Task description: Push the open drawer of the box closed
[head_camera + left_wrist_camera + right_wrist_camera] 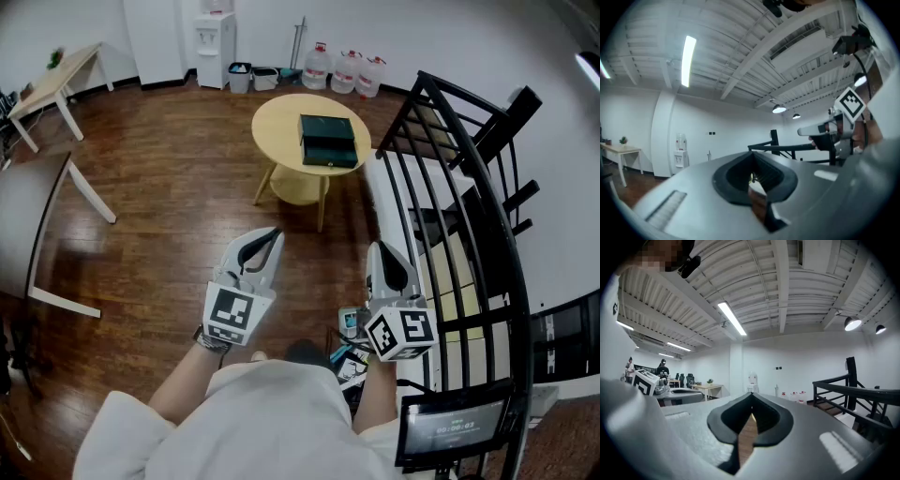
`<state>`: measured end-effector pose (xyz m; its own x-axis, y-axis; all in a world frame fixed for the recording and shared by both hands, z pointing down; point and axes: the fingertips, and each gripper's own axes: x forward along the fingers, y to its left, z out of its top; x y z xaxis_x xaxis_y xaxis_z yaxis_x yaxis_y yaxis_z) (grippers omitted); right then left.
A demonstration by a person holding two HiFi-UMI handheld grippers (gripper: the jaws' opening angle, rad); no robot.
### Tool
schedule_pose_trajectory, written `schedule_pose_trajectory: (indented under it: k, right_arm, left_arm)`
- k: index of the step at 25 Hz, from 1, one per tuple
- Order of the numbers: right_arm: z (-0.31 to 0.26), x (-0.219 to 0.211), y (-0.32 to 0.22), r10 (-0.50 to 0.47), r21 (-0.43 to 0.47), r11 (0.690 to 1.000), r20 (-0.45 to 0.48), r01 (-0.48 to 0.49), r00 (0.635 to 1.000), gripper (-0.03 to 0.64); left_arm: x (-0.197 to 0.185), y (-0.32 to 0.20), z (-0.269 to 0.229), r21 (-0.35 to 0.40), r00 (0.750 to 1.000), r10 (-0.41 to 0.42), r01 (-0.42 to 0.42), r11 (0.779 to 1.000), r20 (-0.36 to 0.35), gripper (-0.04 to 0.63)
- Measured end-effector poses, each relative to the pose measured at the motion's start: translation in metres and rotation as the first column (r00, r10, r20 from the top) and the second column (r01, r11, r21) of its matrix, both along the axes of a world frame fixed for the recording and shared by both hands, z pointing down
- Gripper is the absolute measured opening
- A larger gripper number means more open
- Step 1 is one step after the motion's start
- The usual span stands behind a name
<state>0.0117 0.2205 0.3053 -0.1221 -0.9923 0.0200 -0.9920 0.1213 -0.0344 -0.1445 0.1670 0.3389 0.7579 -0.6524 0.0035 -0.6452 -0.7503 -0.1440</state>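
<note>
The box (328, 139) is dark green, flat and rectangular. It sits on a round table (281, 117) of pale wood, near the edge of the top beside the railing. Its drawer (330, 159) appears to stand pulled out on the side facing the person; the view is too distant to show how far.

The left gripper (274, 232) and the right gripper (378, 247) are held close to the person's body, well apart from the table. Both have their jaws together with nothing between them.

The floor (169, 178) is dark brown wood planks. A black metal railing (469, 225) runs along the right. A white water dispenser (215, 47), two small bins (251, 77) and three water jugs (345, 70) stand against the far white wall. A pale desk (56, 80) stands at the left.

A small screen (455, 427) at the lower right carries writing too small to read.
</note>
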Motion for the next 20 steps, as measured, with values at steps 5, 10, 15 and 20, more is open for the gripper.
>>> schedule_pose_trajectory:
  k: [5,10,15,20]
  right_arm:
    - [-0.001,-0.013,-0.011,-0.020,0.008,1.000,-0.006,0.020,1.000,0.002]
    - [0.003,-0.011,-0.025,-0.036,0.029,0.999,-0.008,0.036,0.999,0.002]
    - [0.018,0.006,-0.056,-0.030,-0.018,0.999,0.004,0.030,1.000,0.002]
    - [0.022,0.030,-0.107,-0.057,-0.025,0.998,0.008,0.057,0.998,0.002]
  left_arm:
    - [-0.009,-0.010,-0.004,-0.002,1.000,0.002,-0.002,1.000,-0.027,0.008]
    - [-0.008,-0.024,0.001,0.027,1.000,0.012,-0.011,1.000,-0.025,0.008]
    - [0.007,-0.051,0.013,0.037,1.000,0.017,-0.018,0.999,0.008,0.008]
    - [0.030,-0.108,0.022,-0.007,1.000,-0.019,0.020,1.000,0.018,0.008]
